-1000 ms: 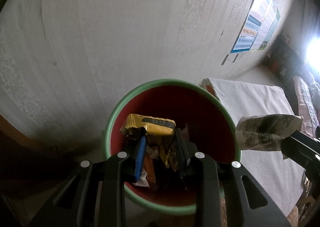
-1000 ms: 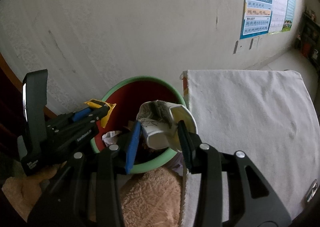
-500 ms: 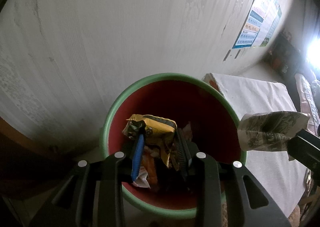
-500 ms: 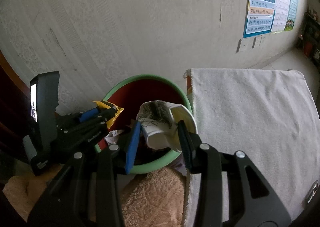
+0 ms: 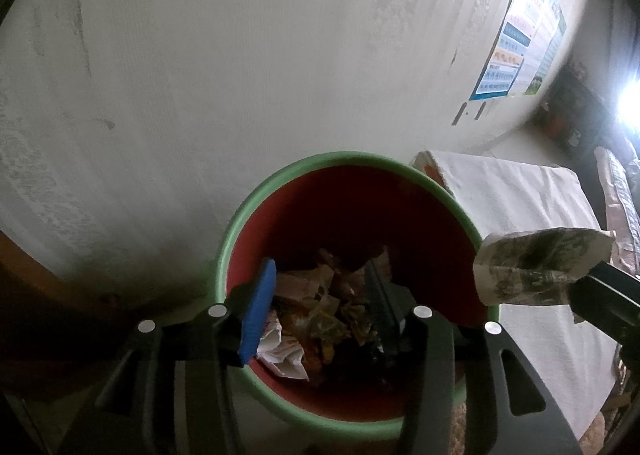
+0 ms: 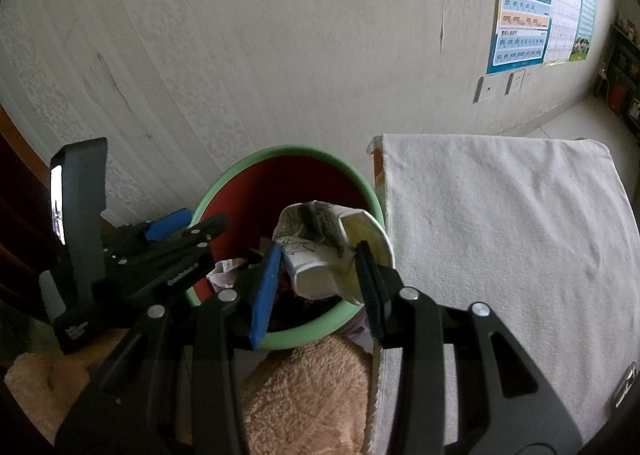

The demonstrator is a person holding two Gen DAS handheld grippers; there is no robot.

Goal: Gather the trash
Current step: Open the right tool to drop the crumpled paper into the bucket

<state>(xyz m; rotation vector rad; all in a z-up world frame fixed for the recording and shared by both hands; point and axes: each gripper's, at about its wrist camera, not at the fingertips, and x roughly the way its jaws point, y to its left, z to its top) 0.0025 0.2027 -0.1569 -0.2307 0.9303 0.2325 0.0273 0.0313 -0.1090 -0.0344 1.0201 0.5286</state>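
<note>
- The pale patterned wall point(image 6: 280, 55) fills the upper half of both views; a colourful printed poster point(image 6: 524, 7) hangs at its right end, its lettering too small to read.
- A flat surface draped in a white cloth point(image 6: 500, 235) stands to the right of the bin; what lies beneath the cloth is hidden apart from an orange strip at its left edge.
- The round bin with a green rim and red inside point(image 5: 352, 215) stands against the wall, its near rim cut off by the grippers in both views.
- The left gripper point(image 5: 320, 303) hangs over the bin's mouth; its jaws have just been opening, and its fingers now stand apart with nothing between them.
- The right gripper point(image 6: 320, 275) is over the bin's right rim, fingers clamped on a crumpled white paper cup with dark print point(image 6: 320, 239).
- A heap of crumpled wrappers and paper scraps point(image 5: 316, 319) lies at the bin's bottom, dim and hard to sort out.
</note>
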